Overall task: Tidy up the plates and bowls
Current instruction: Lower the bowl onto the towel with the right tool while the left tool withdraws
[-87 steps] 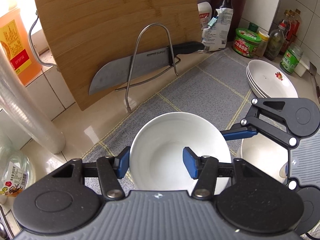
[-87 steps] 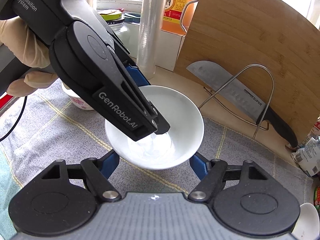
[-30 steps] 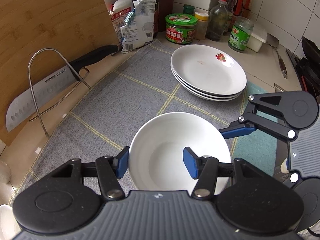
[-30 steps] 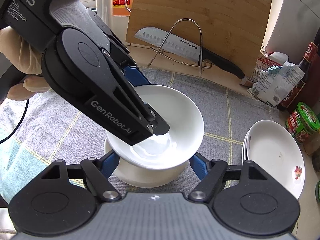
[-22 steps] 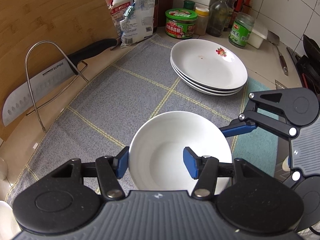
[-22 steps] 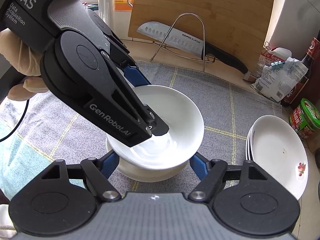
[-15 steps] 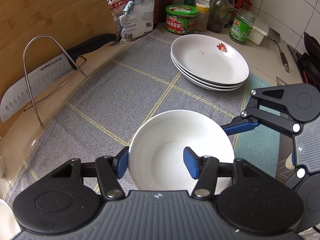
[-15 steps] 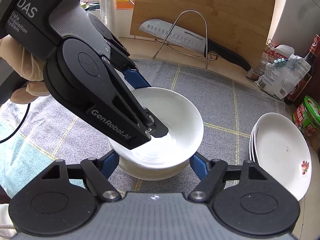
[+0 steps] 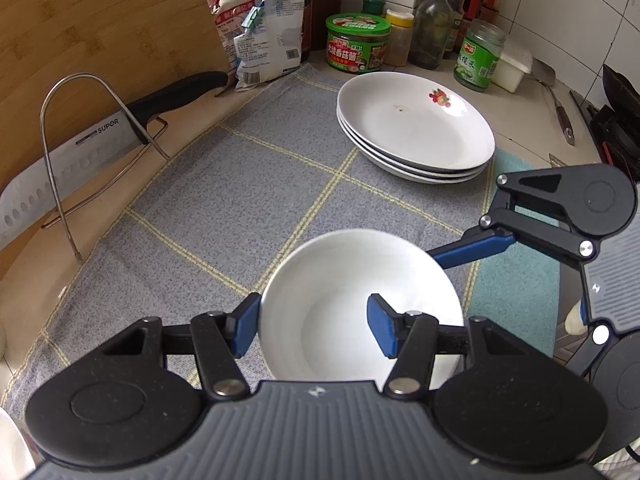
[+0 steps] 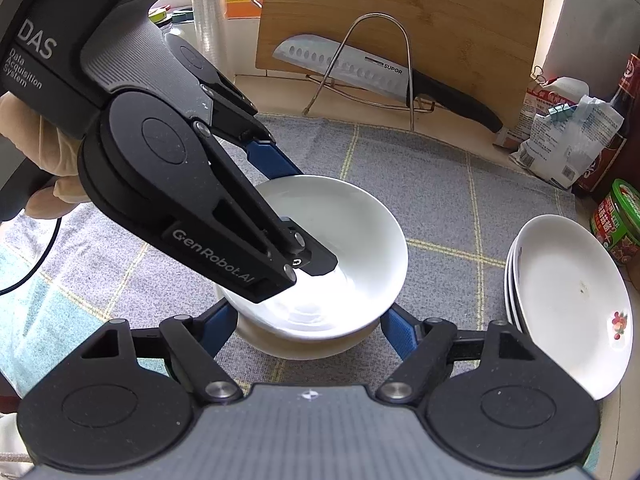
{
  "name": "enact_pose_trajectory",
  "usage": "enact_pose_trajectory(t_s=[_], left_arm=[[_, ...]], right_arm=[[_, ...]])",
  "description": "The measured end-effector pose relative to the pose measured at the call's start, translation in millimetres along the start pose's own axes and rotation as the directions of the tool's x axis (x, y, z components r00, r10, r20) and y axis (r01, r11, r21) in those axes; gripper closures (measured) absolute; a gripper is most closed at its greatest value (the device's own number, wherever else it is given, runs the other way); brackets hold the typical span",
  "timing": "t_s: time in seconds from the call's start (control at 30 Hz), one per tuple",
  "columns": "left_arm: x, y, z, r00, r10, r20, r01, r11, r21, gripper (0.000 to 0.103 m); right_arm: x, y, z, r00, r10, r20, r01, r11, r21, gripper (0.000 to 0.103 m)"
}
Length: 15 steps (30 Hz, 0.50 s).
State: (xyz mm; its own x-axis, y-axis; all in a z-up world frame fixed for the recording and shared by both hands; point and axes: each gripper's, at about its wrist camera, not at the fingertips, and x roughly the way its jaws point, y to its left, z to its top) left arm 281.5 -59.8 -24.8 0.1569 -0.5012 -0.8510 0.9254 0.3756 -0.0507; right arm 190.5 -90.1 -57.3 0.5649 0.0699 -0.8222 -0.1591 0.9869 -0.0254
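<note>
- Gripping the rim of a white bowl (image 9: 352, 288), the left gripper (image 9: 314, 324) has one blue finger outside the wall and the other inside; its jaws are opening slightly.
- Under this bowl sits a second bowl (image 10: 304, 346), so the two are nested on the grey cloth (image 9: 240, 200).
- Around the lower bowl stands the right gripper (image 10: 306, 326), its jaws opening, and the pads seem apart from the wall.
- Ahead and to the right of the left gripper lies a stack of plates (image 9: 416, 128); the top one has a small red flower print.
- Far ahead to the left, a knife (image 9: 100, 136) rests in a wire rack (image 9: 80, 120) against a wooden cutting board (image 9: 100, 20).
</note>
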Motion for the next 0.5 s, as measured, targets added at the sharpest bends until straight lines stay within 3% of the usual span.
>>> enact_pose_trajectory(t_s=[0.07, 0.17, 0.33, 0.5], left_arm=[[0.0, -0.2, -0.9, 1.0, 0.003, 0.007, -0.003, 1.0, 0.002, 0.045], [-2.1, 2.5, -2.7, 1.0, 0.01, 0.012, -0.009, 1.0, -0.021, 0.043], [-18.6, 9.4, -8.0, 0.996, 0.04, 0.081, -0.034, 0.996, -0.08, 0.021], [-40.6, 15.8, -19.0, 0.981, 0.099, 0.167, -0.069, 0.982, -0.177, 0.011]], right_arm=[[-3.2, 0.0, -0.8, 0.999, -0.009, 0.033, 0.009, 1.0, -0.003, 0.0], [-7.9, -4.1, 0.7, 0.999, 0.003, 0.052, -0.004, 1.0, 0.014, 0.0], [-11.5, -6.9, -2.8, 0.998, -0.002, 0.055, 0.0, 1.0, 0.026, 0.0], [-17.1, -3.7, -5.1, 0.997, -0.014, 0.077, 0.013, 1.0, 0.005, 0.0]])
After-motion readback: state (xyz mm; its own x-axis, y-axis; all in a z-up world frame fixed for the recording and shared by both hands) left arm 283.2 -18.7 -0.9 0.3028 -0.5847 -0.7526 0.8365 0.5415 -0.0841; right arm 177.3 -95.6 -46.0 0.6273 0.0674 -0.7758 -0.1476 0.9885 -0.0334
